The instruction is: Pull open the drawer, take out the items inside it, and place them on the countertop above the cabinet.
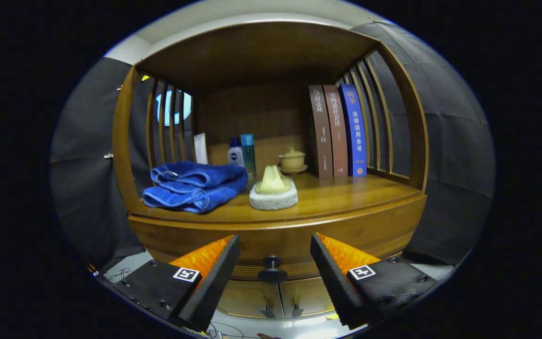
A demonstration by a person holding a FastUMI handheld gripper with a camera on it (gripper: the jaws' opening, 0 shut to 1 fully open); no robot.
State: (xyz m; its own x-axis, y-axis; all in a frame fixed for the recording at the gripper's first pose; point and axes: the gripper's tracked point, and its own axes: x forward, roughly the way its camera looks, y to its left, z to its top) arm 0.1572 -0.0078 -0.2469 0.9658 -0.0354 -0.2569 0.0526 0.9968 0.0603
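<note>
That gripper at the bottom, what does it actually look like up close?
The gripper has two wedge-shaped fingers with ridged inner faces. Each sits on a flat black plate held by screws, and each plate carries a small square black-and-white marker.

You are looking at a warm brown wooden cabinet (275, 230) whose closed drawer is carrying a dark round knob (272, 268). On its countertop a folded towel (195, 186) is showing deep blue with paler blue edging, and a cream-yellow piece (272, 181) is sitting on a white fluffy pad (274, 200). Behind, a beige lidded cup (292, 160), a white bottle (235, 153) with a blue cap, a teal bottle (248, 153), two brown books (328, 132) and one blue book (354, 129) are standing.
</note>
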